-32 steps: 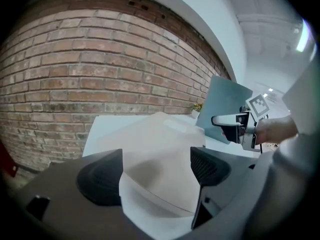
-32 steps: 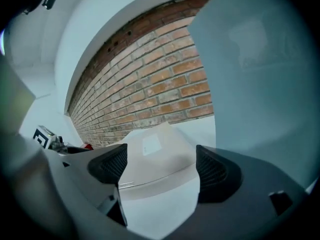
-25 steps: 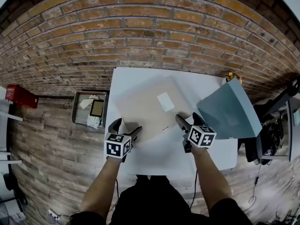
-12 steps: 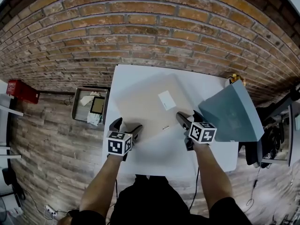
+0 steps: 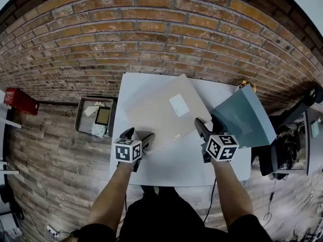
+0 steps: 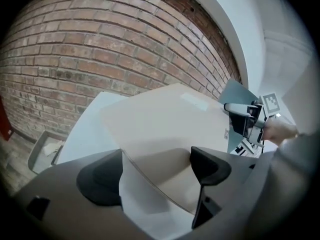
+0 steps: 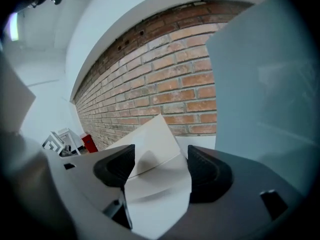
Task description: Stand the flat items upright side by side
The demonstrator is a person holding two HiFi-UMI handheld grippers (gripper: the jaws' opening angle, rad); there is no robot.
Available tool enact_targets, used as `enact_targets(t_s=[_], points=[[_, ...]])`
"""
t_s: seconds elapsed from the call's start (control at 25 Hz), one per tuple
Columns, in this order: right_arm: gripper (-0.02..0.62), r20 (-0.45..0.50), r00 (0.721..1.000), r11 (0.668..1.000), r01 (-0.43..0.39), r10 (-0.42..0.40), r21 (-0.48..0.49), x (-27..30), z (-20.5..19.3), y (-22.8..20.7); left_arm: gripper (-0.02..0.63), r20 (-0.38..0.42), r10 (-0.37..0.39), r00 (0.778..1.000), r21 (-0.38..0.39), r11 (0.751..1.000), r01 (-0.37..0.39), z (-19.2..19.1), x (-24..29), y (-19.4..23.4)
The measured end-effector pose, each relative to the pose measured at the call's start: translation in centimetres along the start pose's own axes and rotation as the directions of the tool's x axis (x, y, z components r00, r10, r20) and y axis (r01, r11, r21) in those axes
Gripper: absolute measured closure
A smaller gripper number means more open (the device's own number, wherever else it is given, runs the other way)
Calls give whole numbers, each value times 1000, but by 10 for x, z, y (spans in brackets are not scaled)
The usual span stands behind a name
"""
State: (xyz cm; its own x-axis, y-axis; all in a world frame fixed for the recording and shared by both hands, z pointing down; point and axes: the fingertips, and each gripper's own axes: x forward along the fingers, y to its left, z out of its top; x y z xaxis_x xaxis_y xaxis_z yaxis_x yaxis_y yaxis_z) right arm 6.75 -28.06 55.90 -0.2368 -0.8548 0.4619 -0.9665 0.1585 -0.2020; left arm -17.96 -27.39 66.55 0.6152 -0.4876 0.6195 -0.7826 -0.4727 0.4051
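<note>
A tan flat board (image 5: 161, 110) with a white label (image 5: 178, 105) lies across the white table (image 5: 171, 170). Its near-left corner (image 6: 165, 119) reaches between the wide jaws of my left gripper (image 5: 137, 134), and neither pad presses on it. My right gripper (image 5: 208, 121) is at the board's near-right corner (image 7: 152, 144). Its jaws are closing with that corner between them, still clear of the pads. A grey-blue flat panel (image 5: 242, 122) leans upright just right of the right gripper and fills the right side of the right gripper view (image 7: 265, 94).
A brick wall (image 5: 151, 34) runs along the table's far edge. On the wooden floor to the left sit a grey tray (image 5: 96, 116) with small items and a red box (image 5: 20, 101). Dark equipment (image 5: 287, 150) stands off the table's right end.
The tan board has turned and shifted towards the wall, so its far corner now reaches the table's back edge. Both grippers stay at its near corners, and the right one sits slightly nearer me.
</note>
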Motion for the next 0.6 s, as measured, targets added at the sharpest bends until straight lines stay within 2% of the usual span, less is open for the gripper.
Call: enact_targets(t_s=[0.08, 0.12, 0.2, 0.28, 0.4, 0.6], points=[[273, 25, 1000, 1000, -3, 3, -20, -8, 13, 7, 167, 13, 10, 1000, 33, 999, -10, 4, -1, -3], [279, 37, 999, 1000, -6, 7, -29, -12, 18, 11, 180, 23, 17, 1000, 79, 997, -19, 7, -2, -6], [281, 60, 998, 999, -11, 14, -39, -18, 28, 20, 302, 44, 33, 998, 191, 981, -41, 13, -3, -17], [281, 81, 997, 999, -18, 21, -42, -24, 36, 28, 340, 63, 52, 997, 247, 967, -66, 15, -5, -21], [281, 107, 993, 998, -39, 45, -56, -30, 48, 44, 347, 74, 43, 996, 221, 974, -58, 16, -9, -17], [281, 164, 981, 992, -88, 101, -90, -42, 74, 80, 354, 51, 39, 998, 222, 974, -50, 17, -15, -11]])
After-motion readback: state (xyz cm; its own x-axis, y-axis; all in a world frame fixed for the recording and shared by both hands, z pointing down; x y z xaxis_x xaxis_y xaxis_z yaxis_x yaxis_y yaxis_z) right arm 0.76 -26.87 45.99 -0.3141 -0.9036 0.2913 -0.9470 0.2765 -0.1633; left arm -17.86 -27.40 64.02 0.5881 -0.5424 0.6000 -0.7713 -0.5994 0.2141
